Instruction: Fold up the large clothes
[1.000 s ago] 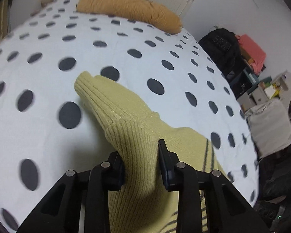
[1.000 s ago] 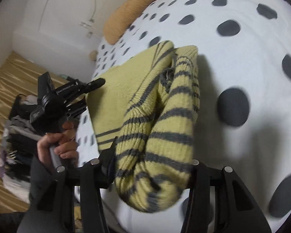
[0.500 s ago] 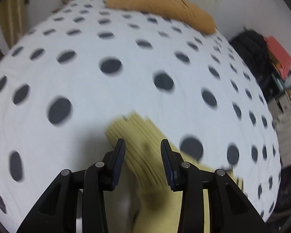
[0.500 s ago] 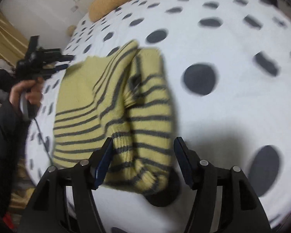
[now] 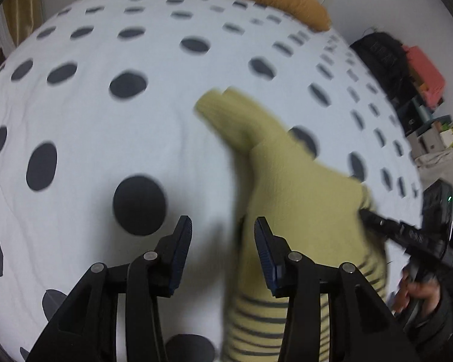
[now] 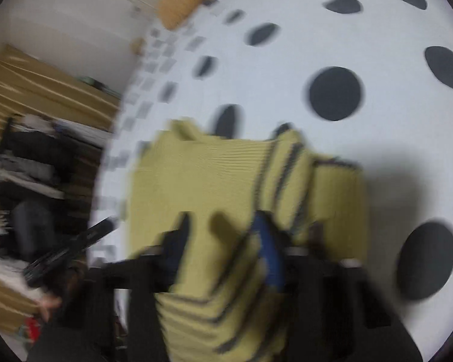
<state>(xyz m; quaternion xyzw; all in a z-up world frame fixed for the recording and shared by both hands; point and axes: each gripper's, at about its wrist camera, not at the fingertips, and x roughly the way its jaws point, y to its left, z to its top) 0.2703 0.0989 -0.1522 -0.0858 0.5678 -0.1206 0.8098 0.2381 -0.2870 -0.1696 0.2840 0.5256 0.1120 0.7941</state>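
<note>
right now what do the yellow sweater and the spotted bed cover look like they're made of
Yellow sweater: a thick ribbed knit, probably wool or acrylic, matte, with grey stripes near the hem; the ribs show in the right wrist view. Spotted bed cover: smooth matte woven cloth, likely cotton, white with printed dark dots, faintly creased.

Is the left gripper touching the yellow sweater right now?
Cannot tell. In the left wrist view the opening left gripper has bedspread between its fingers; one overlaps the blurred yellow sweater.
</note>
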